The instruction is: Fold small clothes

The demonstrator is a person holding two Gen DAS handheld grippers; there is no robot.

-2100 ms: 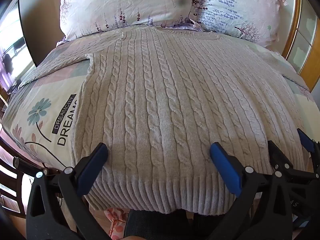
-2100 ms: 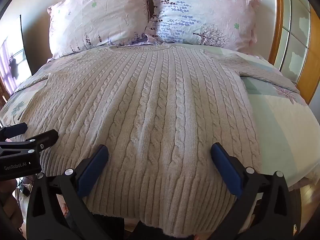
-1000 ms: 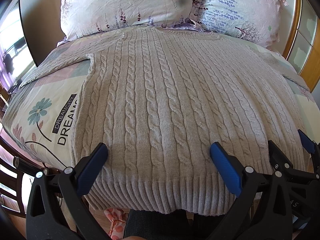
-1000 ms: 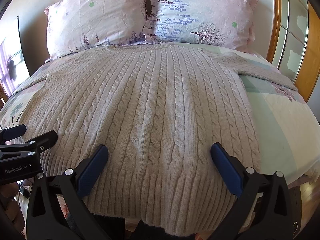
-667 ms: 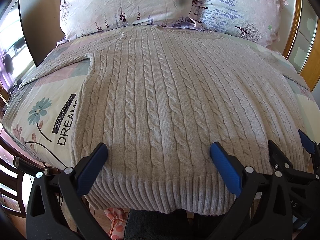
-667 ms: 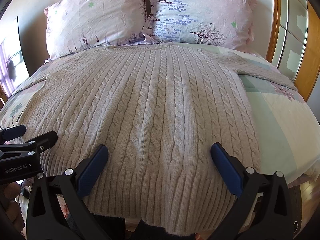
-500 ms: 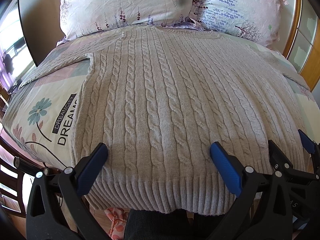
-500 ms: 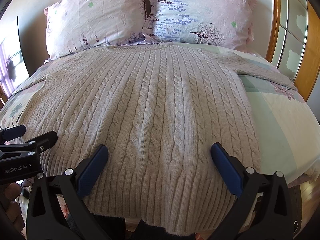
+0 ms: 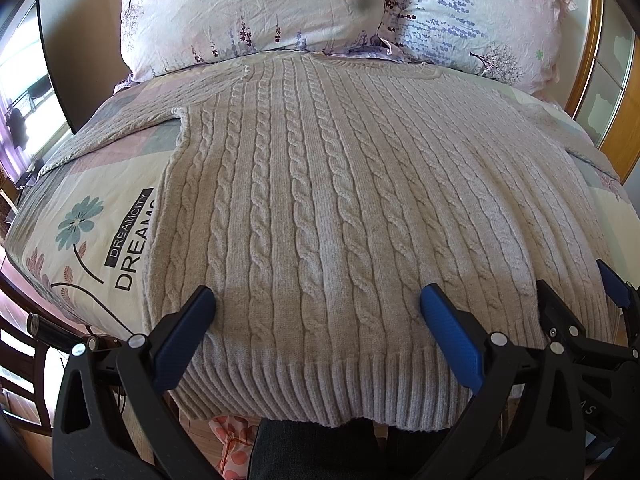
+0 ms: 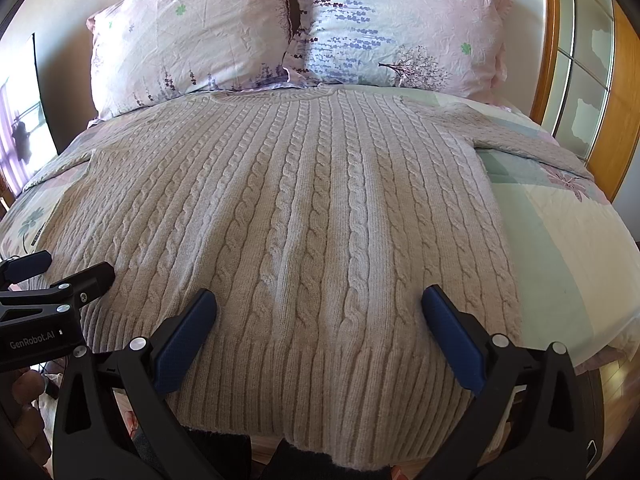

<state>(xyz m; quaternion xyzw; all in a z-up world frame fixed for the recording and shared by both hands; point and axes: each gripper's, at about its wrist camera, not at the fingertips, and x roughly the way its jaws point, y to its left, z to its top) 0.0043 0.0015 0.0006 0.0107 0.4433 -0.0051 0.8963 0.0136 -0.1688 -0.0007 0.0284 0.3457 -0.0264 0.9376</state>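
A beige cable-knit sweater lies spread flat on the bed, neck toward the pillows, ribbed hem hanging over the near edge; it also fills the right wrist view. Its left sleeve and right sleeve stretch out sideways. My left gripper is open and empty, hovering over the hem's left part. My right gripper is open and empty over the hem's right part. Each gripper shows at the edge of the other's view: the right one in the left wrist view, the left one in the right wrist view.
Two floral pillows lean at the head of the bed. The printed bedsheet shows on both sides of the sweater. A wooden frame with glass panes stands on the right. A dark screen stands at left.
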